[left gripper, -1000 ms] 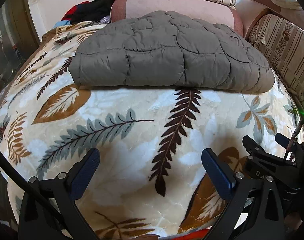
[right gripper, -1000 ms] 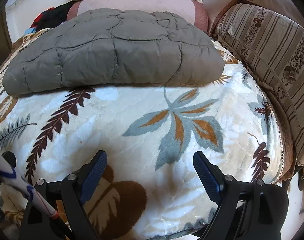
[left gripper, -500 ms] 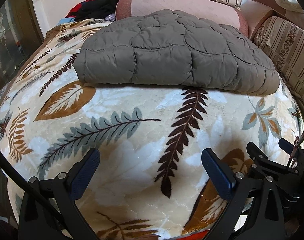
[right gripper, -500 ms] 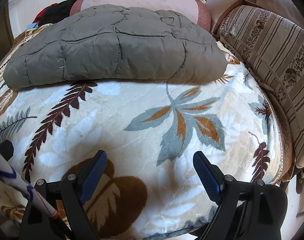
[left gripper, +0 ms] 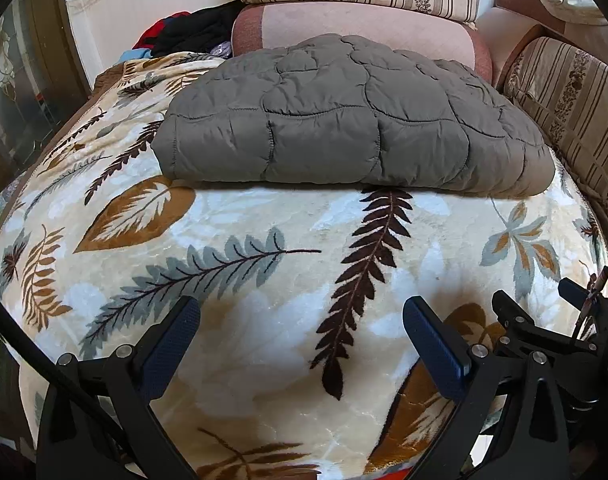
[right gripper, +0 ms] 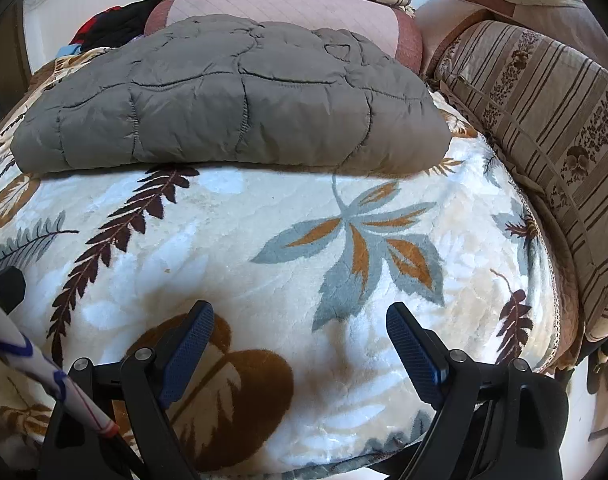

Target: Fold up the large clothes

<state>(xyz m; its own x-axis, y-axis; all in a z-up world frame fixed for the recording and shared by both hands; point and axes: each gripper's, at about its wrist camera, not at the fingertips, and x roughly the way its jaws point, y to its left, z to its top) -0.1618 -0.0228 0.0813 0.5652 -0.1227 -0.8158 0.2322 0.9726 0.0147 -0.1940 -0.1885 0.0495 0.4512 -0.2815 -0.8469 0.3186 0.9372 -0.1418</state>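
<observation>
Lying puffy, folded quilted jacket

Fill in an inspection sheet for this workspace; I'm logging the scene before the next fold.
Surface: leaf-print blanket covers the bed; no loose items on its near part.
Job's things: grey quilted garment lies folded at the far end, untouched.
Clutter: dark and red clothes pile behind the blanket's far left corner.
Grippers: left gripper and right gripper both open, empty, above the blanket.
Cables: black cable beside the left gripper.
Surroundings: striped cushions on the right, pink cushion behind the garment.
</observation>
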